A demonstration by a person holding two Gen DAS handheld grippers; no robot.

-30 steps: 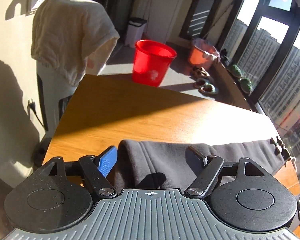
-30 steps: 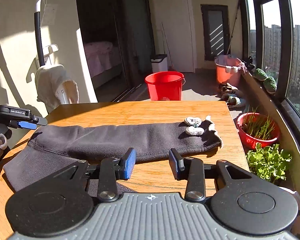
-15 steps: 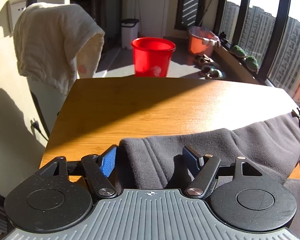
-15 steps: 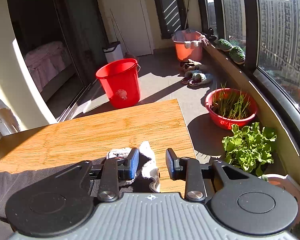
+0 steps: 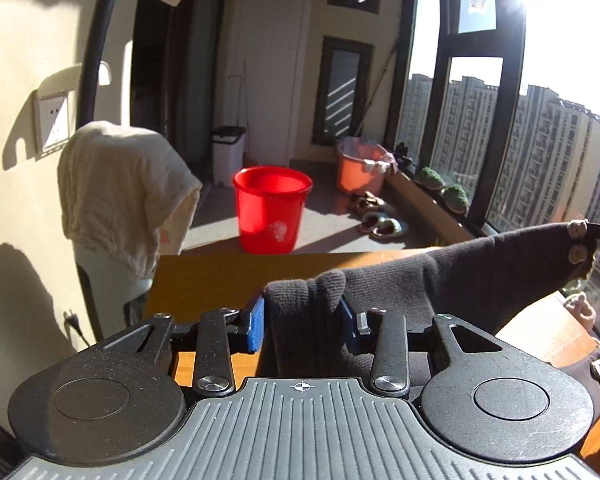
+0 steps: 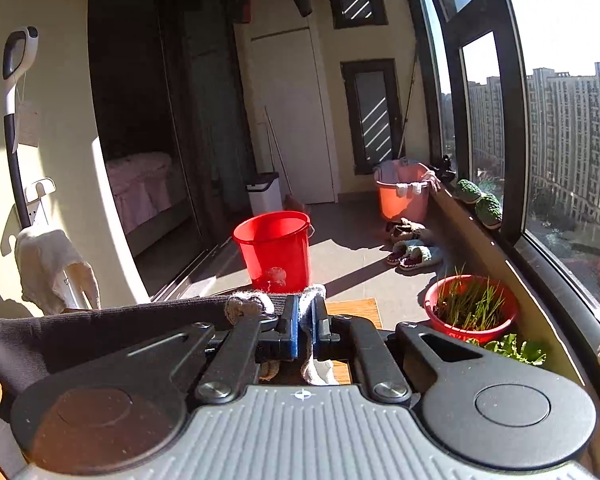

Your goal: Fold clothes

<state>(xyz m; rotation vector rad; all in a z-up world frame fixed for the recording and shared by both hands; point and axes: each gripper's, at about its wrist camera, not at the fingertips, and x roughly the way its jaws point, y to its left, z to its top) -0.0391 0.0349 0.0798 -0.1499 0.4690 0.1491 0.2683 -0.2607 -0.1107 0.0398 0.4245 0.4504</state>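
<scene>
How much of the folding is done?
Just the pick-up. The left hand-held gripper and right hand-held gripper each pinch an end of the dark garment, held stretched above the wooden table. No fold shows yet; all the folding remains.

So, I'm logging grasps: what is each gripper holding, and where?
Both hold the dark garment: left gripper pinches a bunched edge, right gripper its pale-trimmed end.
</scene>
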